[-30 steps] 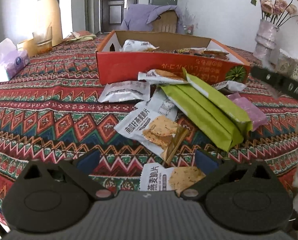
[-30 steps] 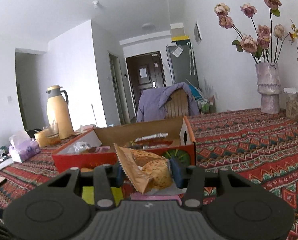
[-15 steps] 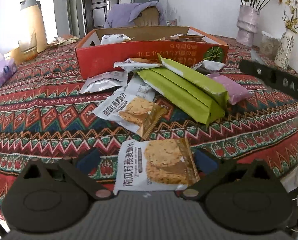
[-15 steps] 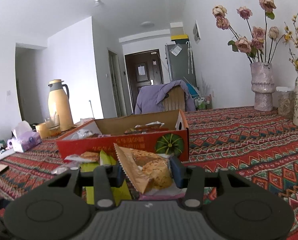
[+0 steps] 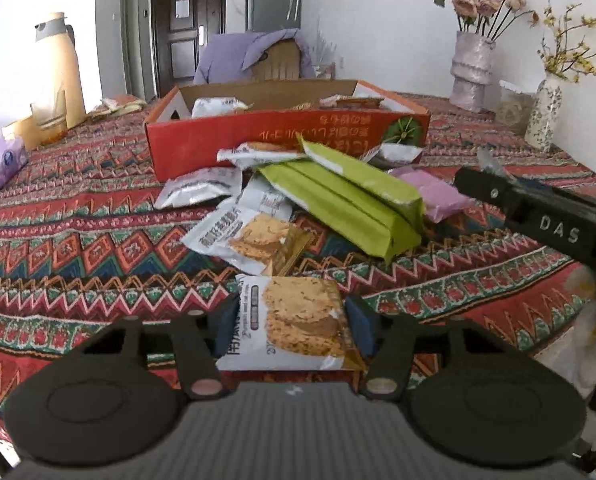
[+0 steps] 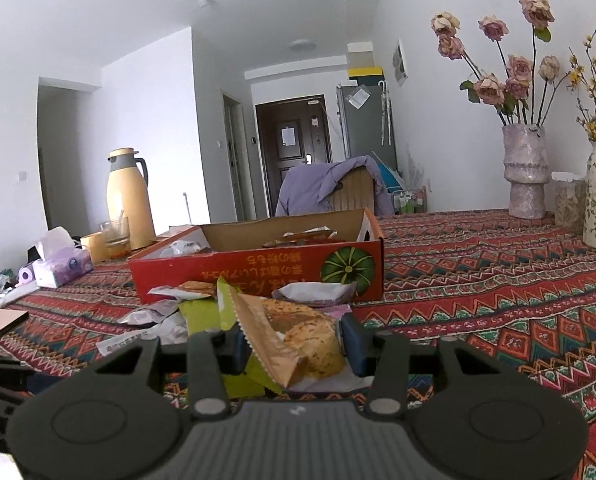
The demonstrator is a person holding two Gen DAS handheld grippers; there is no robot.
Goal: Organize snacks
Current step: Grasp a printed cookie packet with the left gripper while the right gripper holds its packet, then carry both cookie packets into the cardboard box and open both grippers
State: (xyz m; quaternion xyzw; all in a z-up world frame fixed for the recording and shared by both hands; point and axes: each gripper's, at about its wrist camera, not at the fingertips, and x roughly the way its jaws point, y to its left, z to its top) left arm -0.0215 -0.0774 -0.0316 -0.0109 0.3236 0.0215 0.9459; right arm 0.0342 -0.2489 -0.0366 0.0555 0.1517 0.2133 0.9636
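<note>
right gripper point(image 6: 294, 346) pinches a cracker packet point(image 6: 298, 340) before the red box point(image 6: 258, 266).

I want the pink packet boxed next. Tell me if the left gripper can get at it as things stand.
Probably not yet. The left gripper is already shut on a cracker packet, and the pink packet lies partly tucked under the green packets. It would have to drop its load first.

A lived-in home: patterned tablecloth point(image 6: 478, 264), flower vase point(image 6: 525, 172), thermos point(image 6: 127, 200), entrance door point(image 6: 292, 148).
</note>
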